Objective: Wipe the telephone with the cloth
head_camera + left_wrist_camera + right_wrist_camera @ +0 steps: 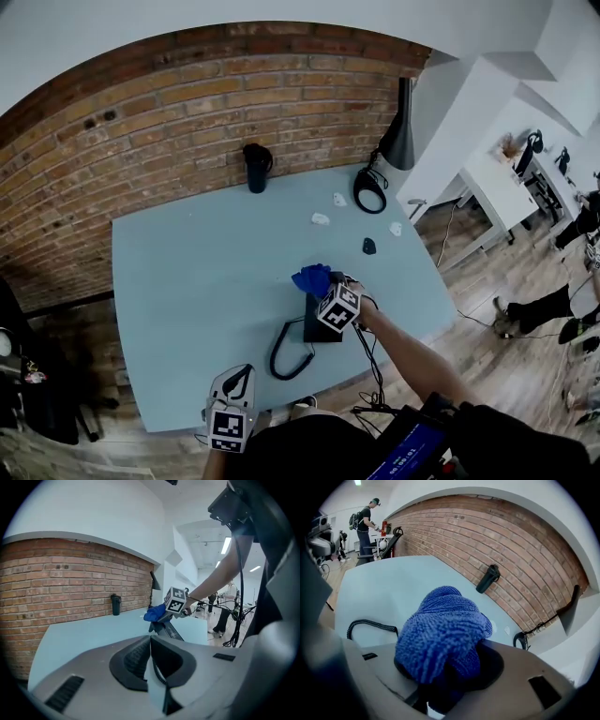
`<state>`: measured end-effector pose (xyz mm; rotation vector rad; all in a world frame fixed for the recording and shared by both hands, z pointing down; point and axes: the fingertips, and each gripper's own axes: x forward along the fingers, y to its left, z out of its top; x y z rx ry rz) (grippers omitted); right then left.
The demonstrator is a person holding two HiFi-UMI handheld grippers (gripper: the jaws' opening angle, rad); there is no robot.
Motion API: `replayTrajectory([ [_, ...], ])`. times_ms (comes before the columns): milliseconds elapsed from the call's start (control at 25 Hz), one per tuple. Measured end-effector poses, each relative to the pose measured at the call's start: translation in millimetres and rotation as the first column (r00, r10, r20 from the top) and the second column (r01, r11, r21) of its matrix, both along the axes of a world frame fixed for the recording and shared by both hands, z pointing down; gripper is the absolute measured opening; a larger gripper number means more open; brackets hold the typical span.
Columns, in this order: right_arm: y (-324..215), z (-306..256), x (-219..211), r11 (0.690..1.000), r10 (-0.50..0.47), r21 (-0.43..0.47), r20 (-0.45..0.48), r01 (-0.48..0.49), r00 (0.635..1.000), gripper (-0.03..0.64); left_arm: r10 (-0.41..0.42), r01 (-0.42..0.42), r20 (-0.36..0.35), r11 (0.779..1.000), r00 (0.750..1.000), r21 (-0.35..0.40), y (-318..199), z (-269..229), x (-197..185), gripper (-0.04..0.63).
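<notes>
A black telephone [321,328] lies on the light blue table [187,281], near its front edge, with its coiled cord [289,354] looping to the left. My right gripper [330,292] is shut on a bunched blue cloth [312,278], which it holds at the phone's far end. In the right gripper view the cloth [440,630] fills the jaws and hides the phone; only the cord [370,625] shows. My left gripper [234,380] hangs at the table's front edge, away from the phone, jaws together and empty. Its own view shows the phone [166,629] and cloth [154,613] ahead.
A black tumbler [256,167] stands near the brick wall at the back. A black desk lamp [398,131] with its ring base [370,190] occupies the back right corner. Small white scraps [321,218] and a dark piece [369,246] lie beyond the phone. Cables [373,370] hang off the front edge.
</notes>
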<state>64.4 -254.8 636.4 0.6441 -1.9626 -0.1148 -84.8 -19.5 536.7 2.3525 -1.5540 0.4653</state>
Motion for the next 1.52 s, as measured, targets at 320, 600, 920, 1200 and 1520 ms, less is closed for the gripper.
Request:
replayTrajectory([
  [320,2.0,23.4,-2.9,0.999,0.044,-0.026,-0.054,-0.045,0.998,0.199,0.03,-0.03,0.015,0.999,0.999,-0.024,12.0,9.2,-11.1,0.023],
  [600,5.4,23.5,-1.9,0.988,0.151,-0.001,-0.014,-0.152,0.988,0.176,0.096,-0.095,0.031,0.995,0.995,-0.024,20.8,10.8,-19.5,0.023],
  [920,5.1,27.6,0.1,0.979,0.204,0.001,-0.023,-0.204,0.979,0.175,0.137,-0.137,0.044,0.991,0.99,-0.001,17.4,5.1,-34.2,0.023],
  [1200,15.5,29.2,-2.4,0.971,0.239,-0.006,0.0,-0.239,0.971,0.173,0.164,-0.167,0.061,0.985,0.984,0.039,8.8,-6.6,-40.0,0.023],
  [1520,30.6,38.2,-4.5,0.97,0.242,-0.01,-0.007,-0.242,0.97,0.172,0.207,-0.21,0.065,0.977,0.976,0.03,20.0,0.3,-33.7,0.023],
])
